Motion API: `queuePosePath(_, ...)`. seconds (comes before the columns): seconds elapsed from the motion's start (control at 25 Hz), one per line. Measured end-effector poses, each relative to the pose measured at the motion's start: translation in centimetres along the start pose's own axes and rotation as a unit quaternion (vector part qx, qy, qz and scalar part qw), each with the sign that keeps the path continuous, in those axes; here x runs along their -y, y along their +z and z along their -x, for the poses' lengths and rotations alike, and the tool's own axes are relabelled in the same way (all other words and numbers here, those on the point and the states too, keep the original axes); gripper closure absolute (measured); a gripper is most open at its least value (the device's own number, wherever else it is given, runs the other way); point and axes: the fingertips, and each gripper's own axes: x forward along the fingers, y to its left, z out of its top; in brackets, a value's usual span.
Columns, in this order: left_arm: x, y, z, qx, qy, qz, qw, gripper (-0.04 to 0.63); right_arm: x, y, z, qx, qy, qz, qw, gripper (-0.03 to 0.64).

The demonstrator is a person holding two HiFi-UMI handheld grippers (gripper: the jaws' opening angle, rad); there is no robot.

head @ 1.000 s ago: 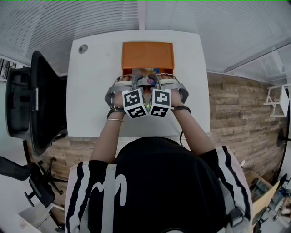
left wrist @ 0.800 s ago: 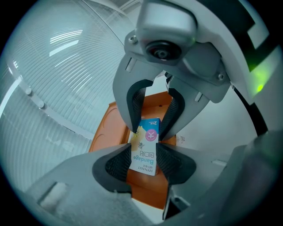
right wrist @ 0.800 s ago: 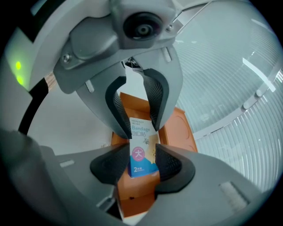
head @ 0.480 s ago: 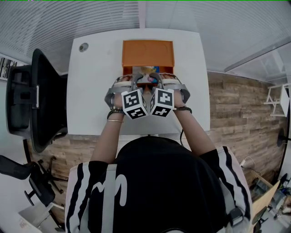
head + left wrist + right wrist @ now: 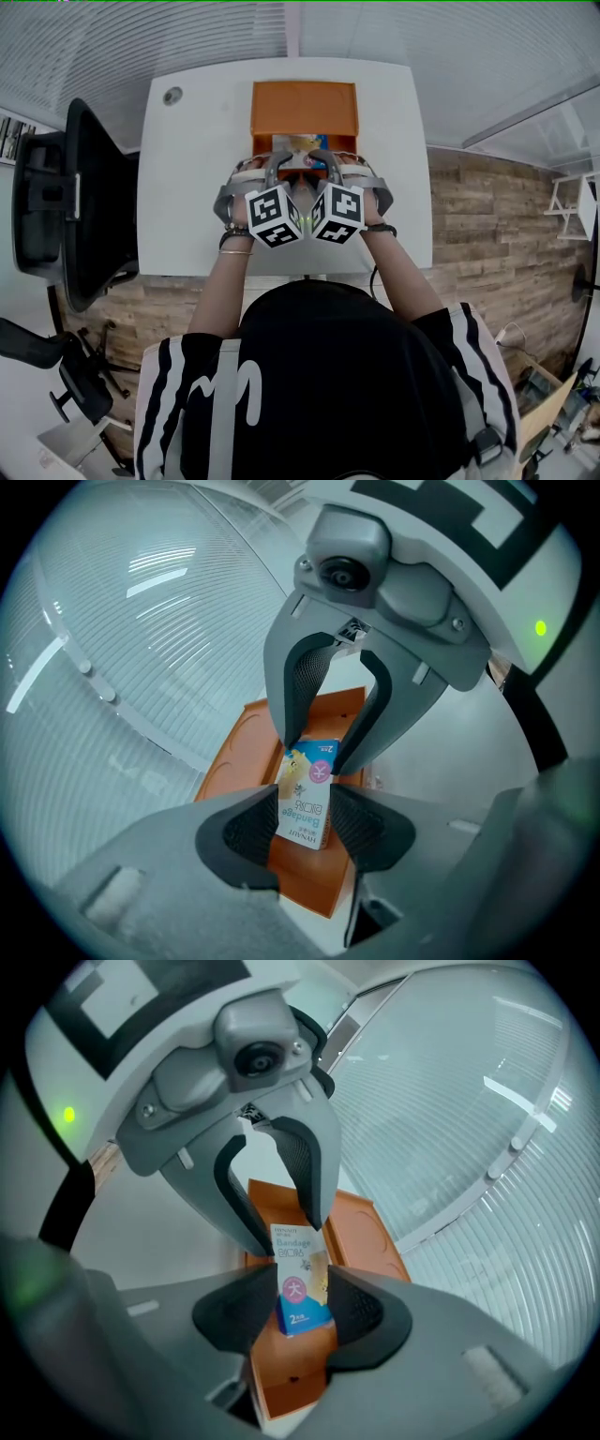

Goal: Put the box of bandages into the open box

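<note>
Left gripper [image 5: 303, 819]: clamped on box of bandages [image 5: 307, 803]. Right gripper [image 5: 302, 1302]: jaws just been closing, pads now pressing same box from opposite side. Held between both tools over orange open box [image 5: 305, 111]; touching it or not, cannot tell. Underneath: white table [image 5: 187, 187]. Left of left gripper: black office chair [image 5: 66, 206]. Right of right gripper: wood-plank floor [image 5: 478, 216], white shelf [image 5: 572, 202]. Beyond jaws: ribbed white blinds [image 5: 141, 37].
</note>
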Motion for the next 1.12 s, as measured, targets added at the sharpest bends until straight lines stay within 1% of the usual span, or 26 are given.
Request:
queuePosePath(0.2, -0.2, 0.3, 0.6, 0.01, 0.011, 0.01, 0.9998, 0.42, 0.3, 0.2, 0.7, 0.014, -0.005, -0.02, 1.0, 0.46)
queuePosePath(0.36, -0.9, 0.3, 1.2, 0.026, 0.028, 0.033, 0.9987, 0.42, 0.5, 0.3, 1.0, 0.021, -0.015, -0.024, 0.999, 0.466)
queuePosePath(0.44, -1.0, 0.3, 1.3, 0.029, 0.032, 0.037, 0.9984, 0.42, 0.5, 0.2, 1.1, 0.024, -0.017, -0.03, 0.999, 0.468)
queuePosePath(0.68, -1.2, 0.7, 1.5, 0.041, 0.039, 0.046, 0.9973, 0.42, 1.0, -0.2, 1.8, 0.046, -0.019, -0.084, 0.995, 0.476)
queuePosePath(0.8, -1.4, 0.7, 1.6, 0.046, 0.046, 0.054, 0.9964, 0.42, 1.4, -0.2, 2.1, 0.056, -0.026, -0.098, 0.993, 0.48)
queuePosePath(1.0, -2.1, 0.9, 2.1, 0.065, 0.072, 0.078, 0.9923, 0.42, 1.9, -0.1, 2.6, 0.075, -0.034, -0.122, 0.989, 0.492)
queuePosePath(1.12, -2.3, 0.9, 2.2, 0.071, 0.078, 0.085, 0.9909, 0.422, 2.1, -0.2, 2.9, 0.083, -0.038, -0.139, 0.986, 0.496)
